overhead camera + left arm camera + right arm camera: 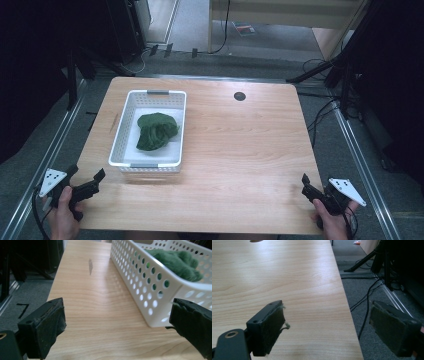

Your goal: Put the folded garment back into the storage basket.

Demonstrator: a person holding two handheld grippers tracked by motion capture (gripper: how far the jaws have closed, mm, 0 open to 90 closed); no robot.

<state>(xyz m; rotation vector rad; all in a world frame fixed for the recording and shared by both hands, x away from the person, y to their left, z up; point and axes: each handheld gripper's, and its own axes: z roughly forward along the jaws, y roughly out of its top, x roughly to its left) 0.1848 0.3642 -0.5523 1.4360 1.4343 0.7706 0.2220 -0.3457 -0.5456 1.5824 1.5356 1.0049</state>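
Observation:
A white perforated basket [150,131] stands on the left half of the wooden table [240,150], and a crumpled green cloth [156,131] lies inside it. My left gripper [88,172] is open at the table's near left corner, just short of the basket's near end. In the left gripper view the basket [150,282] with the cloth [180,262] is ahead to the right, and nothing lies between the spread jaws of the left gripper [117,322]. My right gripper [316,184] is open and empty at the near right corner, and in its own view the right gripper [332,325] straddles the table's right edge.
A dark round grommet hole [239,96] sits near the table's far edge. Bare wood spans the middle and right of the table. Grey floor with black cables [367,297] and stand legs [345,85] lies off the right edge. Metal rails run along both sides.

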